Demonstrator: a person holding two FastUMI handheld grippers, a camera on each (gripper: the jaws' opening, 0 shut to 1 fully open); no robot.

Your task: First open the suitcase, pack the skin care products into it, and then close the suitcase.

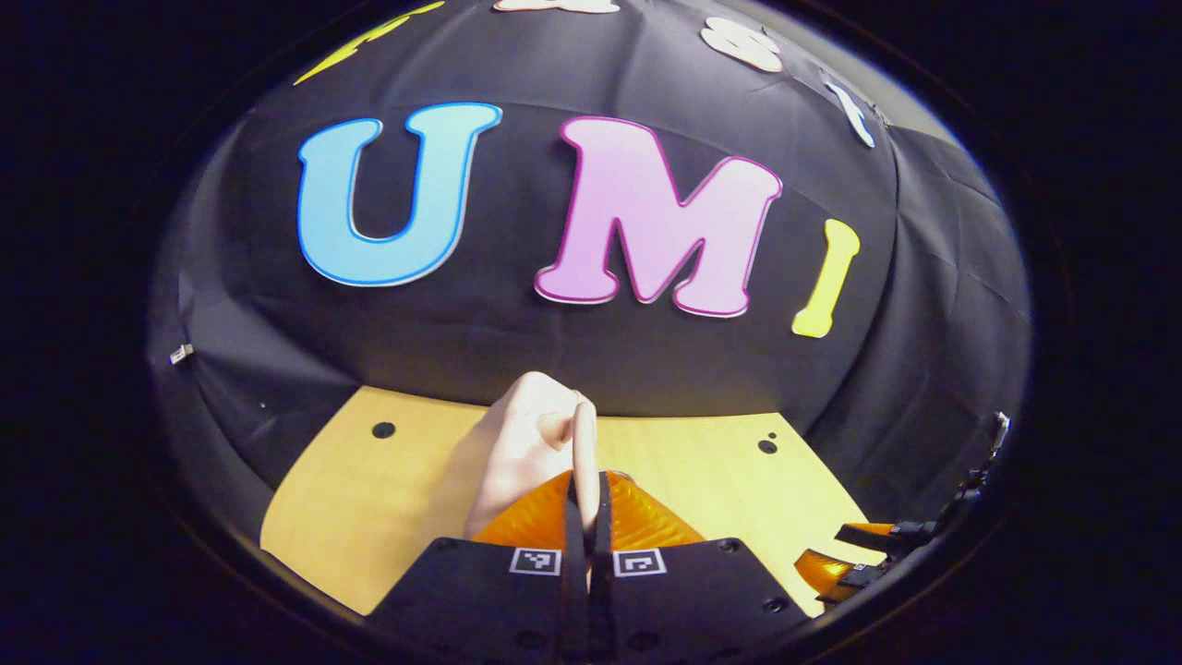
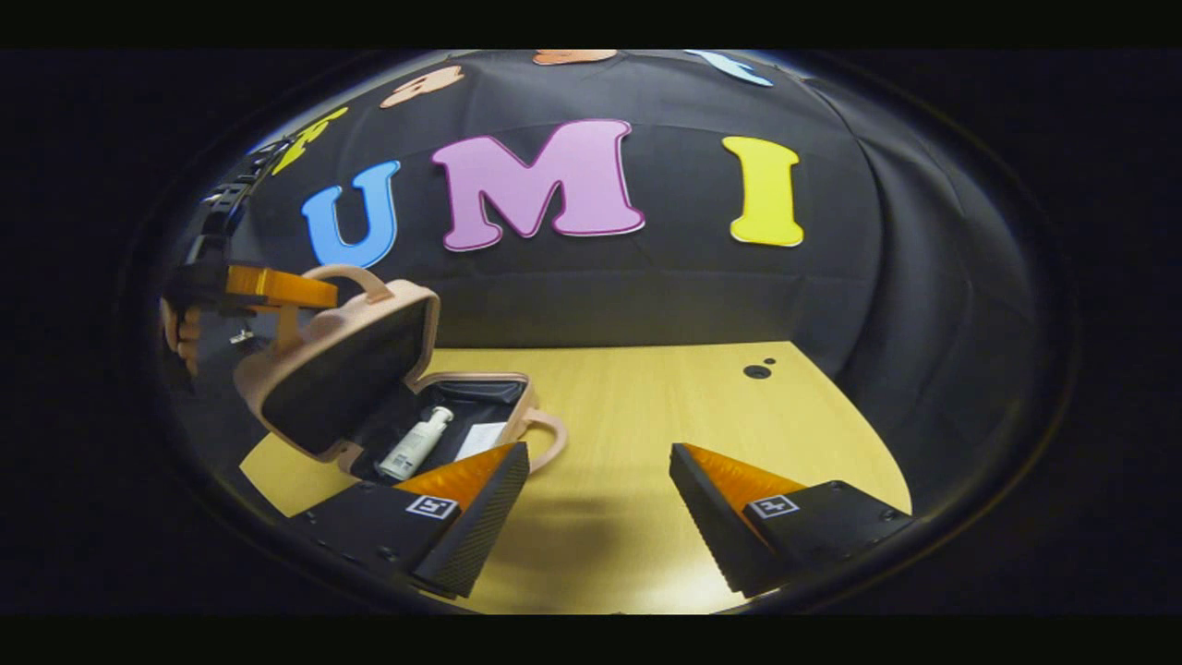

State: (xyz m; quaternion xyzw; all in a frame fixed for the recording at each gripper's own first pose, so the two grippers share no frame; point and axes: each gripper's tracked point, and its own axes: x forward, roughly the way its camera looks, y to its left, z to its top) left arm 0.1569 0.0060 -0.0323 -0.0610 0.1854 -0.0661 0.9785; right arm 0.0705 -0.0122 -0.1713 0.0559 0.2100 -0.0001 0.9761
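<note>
While fingers pinch lid, suitcase open.

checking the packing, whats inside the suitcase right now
A white bottle and a flat white packet lie inside the suitcase. Its tilted lid and the right gripper's finger hide the rest.

In the left gripper view, the left gripper hides most of the pale pink hard-shell suitcase lid, and the other gripper is cut off by the right edge. In the right gripper view, a near finger covers the front corner of the suitcase's black-lined base. The white pump bottle and the flat white packet are too small to identify, and the hand is cut off at the left edge.
</note>
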